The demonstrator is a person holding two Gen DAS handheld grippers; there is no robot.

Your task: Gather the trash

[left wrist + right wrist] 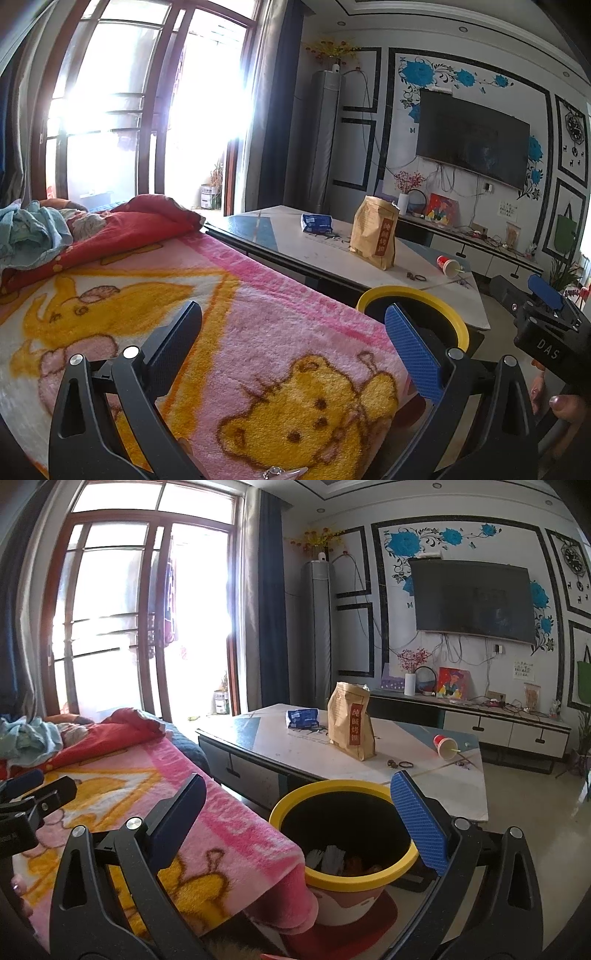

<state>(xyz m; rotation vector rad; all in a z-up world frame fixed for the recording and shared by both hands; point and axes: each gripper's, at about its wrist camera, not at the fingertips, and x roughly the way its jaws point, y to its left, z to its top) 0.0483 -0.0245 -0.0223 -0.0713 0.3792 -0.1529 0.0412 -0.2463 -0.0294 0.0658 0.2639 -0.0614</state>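
**Both grippers spread and empty above the bin and blanket**

Your left gripper [293, 347] fills the lower part of its own view, fingers spread wide with nothing between them, over the pink fleece blanket printed with yellow cartoon bears [229, 332]. Your right gripper [306, 819] is likewise spread wide and holds nothing; in its view the gap between its fingers frames the round yellow-rimmed trash bin with a dark inside [345, 877], lower centre. The bin stands just beside the hanging edge of the blanket, and some pale and orange-brown scraps lie at its bottom; what they are is too small to tell.

Behind the bin, across the middle of the frame, sits the low coffee table with a white marbled top and dark panels [306, 753]. On it, centre frame, a tall brown paper bag with a red label [351, 722] stands upright. To its left lies a flat blue plastic packet [303, 718]. To the right, near the table's far right corner, a red and white paper cup [445, 745] lies on its side with a straw poking out. Between bag and cup rest a few small dark bits [400, 764], near the table's front edge.

In the left view your right gripper shows at the far right edge.
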